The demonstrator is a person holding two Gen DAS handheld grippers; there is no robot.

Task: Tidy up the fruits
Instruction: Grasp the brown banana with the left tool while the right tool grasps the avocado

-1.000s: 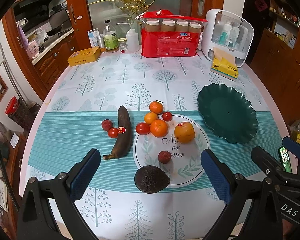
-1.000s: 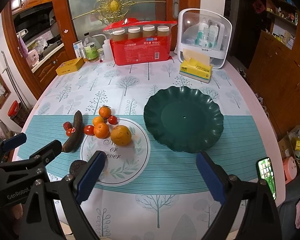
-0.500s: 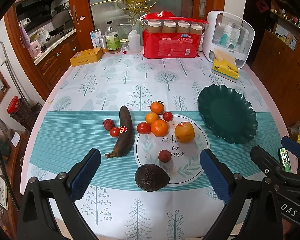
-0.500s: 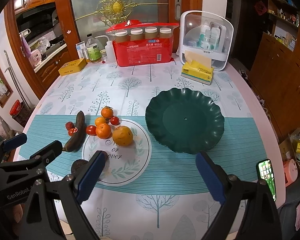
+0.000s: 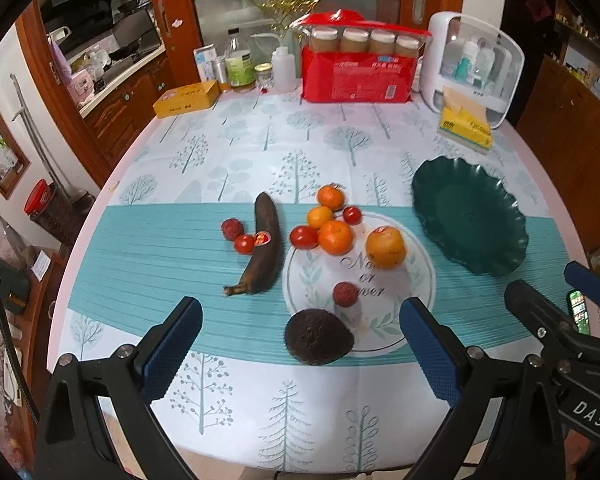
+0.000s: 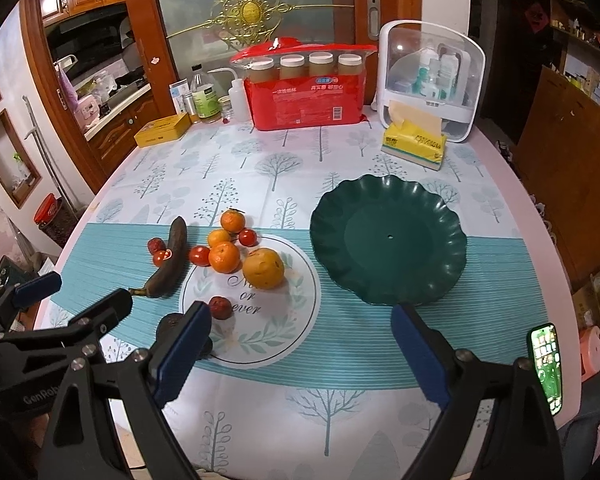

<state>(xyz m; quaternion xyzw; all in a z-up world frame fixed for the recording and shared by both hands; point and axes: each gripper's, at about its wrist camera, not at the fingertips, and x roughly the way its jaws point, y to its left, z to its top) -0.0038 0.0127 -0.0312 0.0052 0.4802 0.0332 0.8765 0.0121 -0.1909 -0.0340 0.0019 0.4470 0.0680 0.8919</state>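
Observation:
Fruit lies loose at the table's middle: a dark brown banana (image 5: 264, 246), a dark avocado (image 5: 318, 336), a large orange (image 5: 385, 247), several small tangerines (image 5: 335, 237), cherry tomatoes (image 5: 303, 237) and red lychees (image 5: 345, 293). An empty dark green scalloped plate (image 5: 470, 216) sits to their right, also in the right wrist view (image 6: 388, 240). My left gripper (image 5: 300, 348) is open and empty, hovering near the avocado. My right gripper (image 6: 300, 348) is open and empty, above the table's front, between the fruit (image 6: 263, 268) and the plate.
A red package with jars (image 6: 306, 92), a white storage box (image 6: 430, 80), a yellow tissue pack (image 6: 414, 146), a yellow tin (image 6: 162, 130) and bottles (image 6: 204, 98) line the table's far edge. A phone (image 6: 546, 366) shows at the right.
Both grippers have drifted slightly forward and lower toward the table; the fruit looks a little closer. Nothing was grasped or moved.

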